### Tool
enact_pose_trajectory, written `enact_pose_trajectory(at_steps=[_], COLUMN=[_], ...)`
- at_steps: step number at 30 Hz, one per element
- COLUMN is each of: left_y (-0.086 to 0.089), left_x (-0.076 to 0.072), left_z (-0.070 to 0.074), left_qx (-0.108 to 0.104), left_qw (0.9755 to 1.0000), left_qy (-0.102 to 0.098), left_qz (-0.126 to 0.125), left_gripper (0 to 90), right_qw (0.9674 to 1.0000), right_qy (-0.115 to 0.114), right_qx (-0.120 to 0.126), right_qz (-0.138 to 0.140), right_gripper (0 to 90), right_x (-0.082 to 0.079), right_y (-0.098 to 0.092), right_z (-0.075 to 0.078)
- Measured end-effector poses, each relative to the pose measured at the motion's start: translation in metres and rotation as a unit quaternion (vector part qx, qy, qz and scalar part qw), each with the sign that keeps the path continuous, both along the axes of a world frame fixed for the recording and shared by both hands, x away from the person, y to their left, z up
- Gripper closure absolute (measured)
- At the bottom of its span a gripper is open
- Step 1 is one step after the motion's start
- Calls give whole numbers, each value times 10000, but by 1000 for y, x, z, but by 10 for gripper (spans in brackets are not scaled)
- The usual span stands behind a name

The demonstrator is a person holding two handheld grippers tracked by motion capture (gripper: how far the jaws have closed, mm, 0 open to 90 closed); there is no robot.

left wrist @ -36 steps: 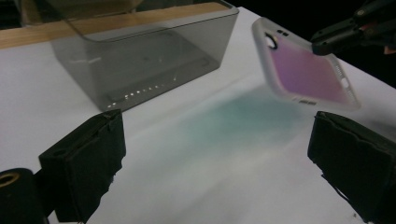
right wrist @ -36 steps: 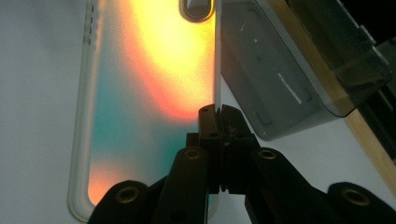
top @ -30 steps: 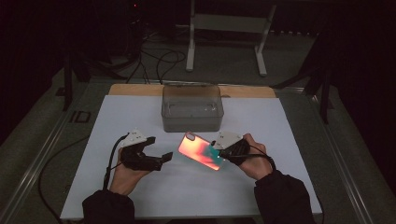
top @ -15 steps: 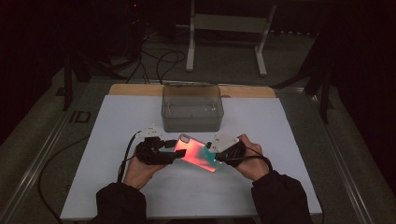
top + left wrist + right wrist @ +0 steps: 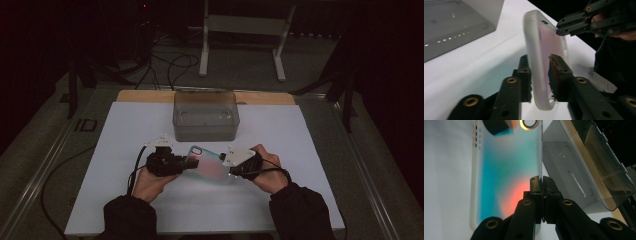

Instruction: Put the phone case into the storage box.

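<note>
A translucent iridescent phone case (image 5: 207, 167) hangs just above the white sheet, held between both grippers. My left gripper (image 5: 187, 161) is shut on the case's end near the camera hole. In the left gripper view its jaws (image 5: 540, 67) stand on either side of the case's rim (image 5: 536, 50). My right gripper (image 5: 227, 167) is shut on the opposite long edge. In the right gripper view its jaws (image 5: 541, 181) pinch the thin side wall of the case (image 5: 499, 170). The right gripper (image 5: 559, 28) also appears beyond the case in the left gripper view.
A clear lidded plastic box (image 5: 206, 117) stands just behind the grippers on the white sheet (image 5: 125, 130), close to the case (image 5: 579, 175). A wooden strip (image 5: 260, 97) edges the table's back. Beyond it, cables (image 5: 170, 62) and a metal stand (image 5: 242, 25) sit on the floor.
My left gripper moved right from the sheet to the case and closed on its end. The case shifted slightly left, and its glow went from orange-red to pale teal.
</note>
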State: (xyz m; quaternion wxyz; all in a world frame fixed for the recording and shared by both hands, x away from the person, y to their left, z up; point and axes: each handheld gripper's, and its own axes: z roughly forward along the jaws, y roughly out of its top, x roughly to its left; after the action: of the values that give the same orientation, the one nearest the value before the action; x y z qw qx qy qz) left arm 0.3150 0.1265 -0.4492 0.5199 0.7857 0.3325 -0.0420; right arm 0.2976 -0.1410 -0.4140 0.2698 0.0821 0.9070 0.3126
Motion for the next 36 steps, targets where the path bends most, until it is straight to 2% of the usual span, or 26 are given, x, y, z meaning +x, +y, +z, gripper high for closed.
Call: enact_pose_trajectory(at_steps=[2,10,11,12,17,23,29,32,36], left_y=[1,3,3,4,9,11,12,13,13], left_x=[-1,-4,-5,-5,-6,-7,-9,-10,-11], left_z=[1,4,5,5,8,8,8,8,9], left_qx=[6,34,104,149,101,154,165,149,167], left_qw=[10000,9994,9991,9989,9984,9977,9970,9967,9963], left_qy=[-63,-335,-390,-420,-522,-647,-760,-801,-848], left_qz=[-24,62,111,144,214,139,57,29,-33], left_gripper=[810,816,817,817,817,818,818,818,817], right_qw=[10000,10000,9999,9998,9989,9956,9904,9877,9848], right_qy=[-37,40,98,172,399,771,1128,1288,1413], right_qx=[-80,-18,10,30,236,527,795,891,1006], right_qz=[27,71,55,113,118,85,3,-2,-8], right_gripper=[876,855,844,817,680,526,365,316,292], right_x=[0,2,2,3,7,13,20,23,26], right_y=[1,3,3,2,-4,-9,-13,-15,-17], right_z=[-1,-3,-2,-2,1,3,2,1,1])
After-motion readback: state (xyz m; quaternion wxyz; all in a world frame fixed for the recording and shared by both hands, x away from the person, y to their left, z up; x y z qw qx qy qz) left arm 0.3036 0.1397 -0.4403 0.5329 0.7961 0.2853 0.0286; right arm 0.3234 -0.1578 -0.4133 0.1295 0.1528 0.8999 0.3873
